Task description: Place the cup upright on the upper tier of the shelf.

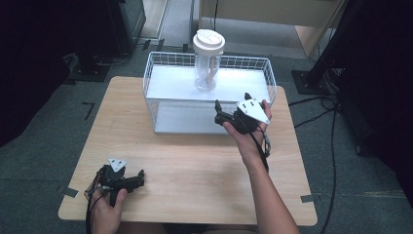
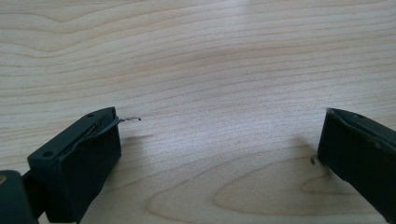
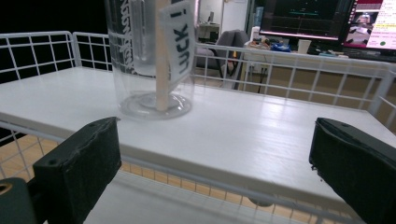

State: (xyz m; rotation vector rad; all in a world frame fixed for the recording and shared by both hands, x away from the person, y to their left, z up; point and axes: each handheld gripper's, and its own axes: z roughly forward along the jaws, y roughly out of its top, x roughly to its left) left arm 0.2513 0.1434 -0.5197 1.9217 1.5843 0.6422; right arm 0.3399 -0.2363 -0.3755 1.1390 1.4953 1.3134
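Nearest to me, my left gripper rests low at the front left corner of the wooden table, jaws spread wide over bare wood grain with nothing between them. I judge it is parked there to stay out of the way while the other hand works.

Farther in, my right gripper is held up at the front right of the white wire rack, pointed across its upper shelf. Its jaws are also released and wide apart, holding nothing. In the right gripper view the shelf edge runs between them, and the clear plastic tumbler stands beyond, left of centre, well apart from both jaws. I read this as a line-up for a reach toward the tumbler, the opening kept broad enough to take its body.

The tumbler stands upright on the rack's upper shelf, toward the back and near the middle, its white lid on top. Keeping it upright suits a side grasp on the body below the lid.

Inside it, a pale stick carries a white card with dark letters; I can read "LUCK !", the rest cut off. Vertical white print runs down the wall, too blurred to make out.
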